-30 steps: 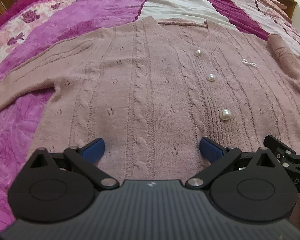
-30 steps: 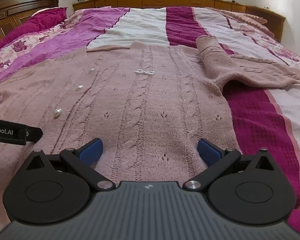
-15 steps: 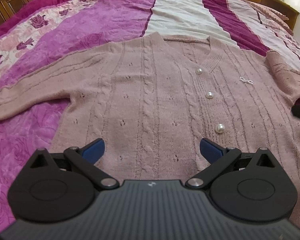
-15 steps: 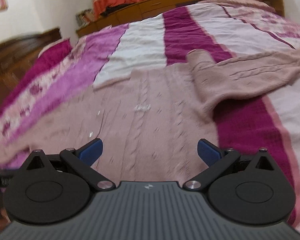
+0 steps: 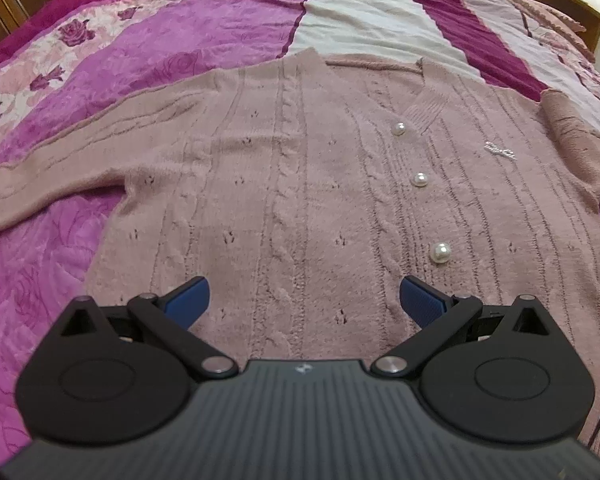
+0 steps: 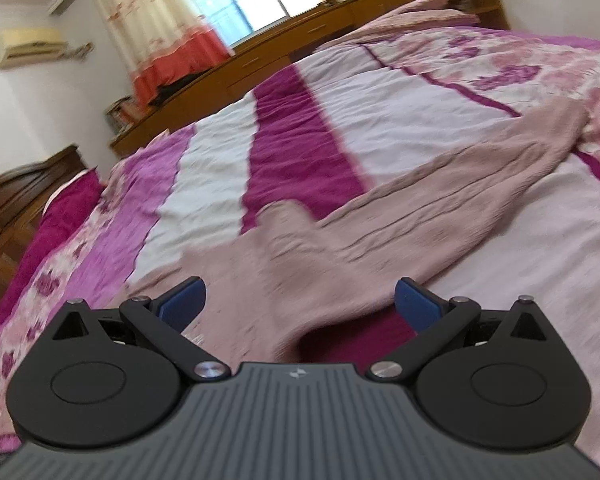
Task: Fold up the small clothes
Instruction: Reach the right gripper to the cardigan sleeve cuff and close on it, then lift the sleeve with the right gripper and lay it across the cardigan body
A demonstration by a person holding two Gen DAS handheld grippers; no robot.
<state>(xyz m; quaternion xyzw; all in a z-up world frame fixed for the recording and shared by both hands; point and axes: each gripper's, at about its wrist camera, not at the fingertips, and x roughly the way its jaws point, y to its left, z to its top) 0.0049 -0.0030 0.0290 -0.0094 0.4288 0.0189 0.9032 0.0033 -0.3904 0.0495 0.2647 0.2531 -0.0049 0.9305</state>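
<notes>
Item: pink cable-knit cardigan, lying face-up and spread flat on the bed, neckline away from me, hem nearest my left tool.

Handling, as I judge it: soft, limp, fairly thick knit; light, not slippery, will sag and stretch if I lift it by one point. Three pearl buttons down the placket; keep my pads off them.

Holds: one sleeve runs out to the left; the other sleeve runs right across the quilt. Cuffs, shoulder seams and hem corners are my best pinches.

Tools: left tool spread apart, holding nothing, above the hem. Right tool likewise apart and holding nothing, tilted, over the sleeve's root.

Room: wide quilt around the garment; wooden bed frame far off.
</notes>
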